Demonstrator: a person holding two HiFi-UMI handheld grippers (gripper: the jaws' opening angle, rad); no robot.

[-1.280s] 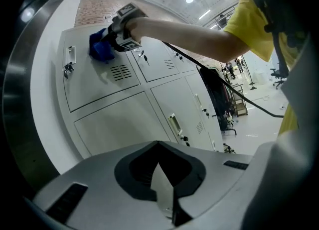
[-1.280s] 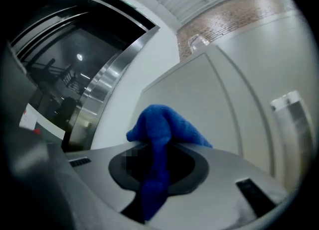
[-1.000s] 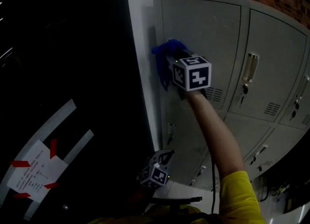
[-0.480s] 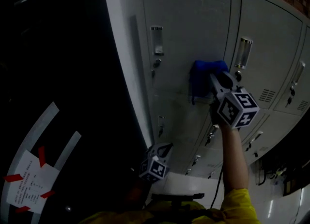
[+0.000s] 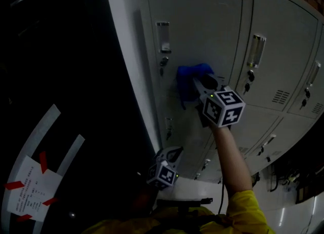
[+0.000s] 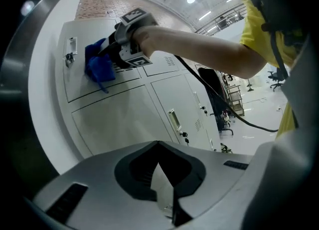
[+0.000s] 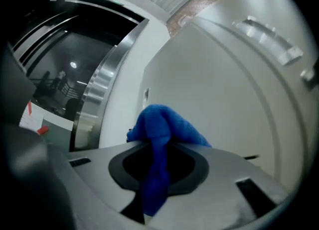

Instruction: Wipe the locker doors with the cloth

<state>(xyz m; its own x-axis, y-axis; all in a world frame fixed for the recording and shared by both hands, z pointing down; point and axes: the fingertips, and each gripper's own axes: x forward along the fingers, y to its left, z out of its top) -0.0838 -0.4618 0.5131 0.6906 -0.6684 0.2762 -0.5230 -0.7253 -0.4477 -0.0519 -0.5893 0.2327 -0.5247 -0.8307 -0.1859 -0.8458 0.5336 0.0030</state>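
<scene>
A blue cloth point(image 5: 191, 78) is pressed against the upper left door point(image 5: 202, 30) of the grey lockers, low on that door. My right gripper point(image 5: 201, 84) is shut on the blue cloth point(image 7: 160, 139), which bunches over the closed jaws and hangs down between them. The cloth point(image 6: 98, 66) and the right gripper's marker cube point(image 6: 133, 21) also show in the left gripper view. My left gripper point(image 5: 171, 156) hangs low beside the locker's bottom left corner, jaws shut with nothing in them, apart from the doors.
A metal handle plate point(image 5: 162, 36) with a key lock sits left of the cloth; another handle point(image 5: 255, 50) is on the neighbouring door. Lower doors point(image 5: 248, 131) run below. A dark glass wall point(image 5: 66, 76) with a taped paper notice point(image 5: 30, 187) lies to the left.
The right gripper has swept the cloth from the door's upper left down to its lower right, then back leftward along the lower part. The left gripper has stayed low.
</scene>
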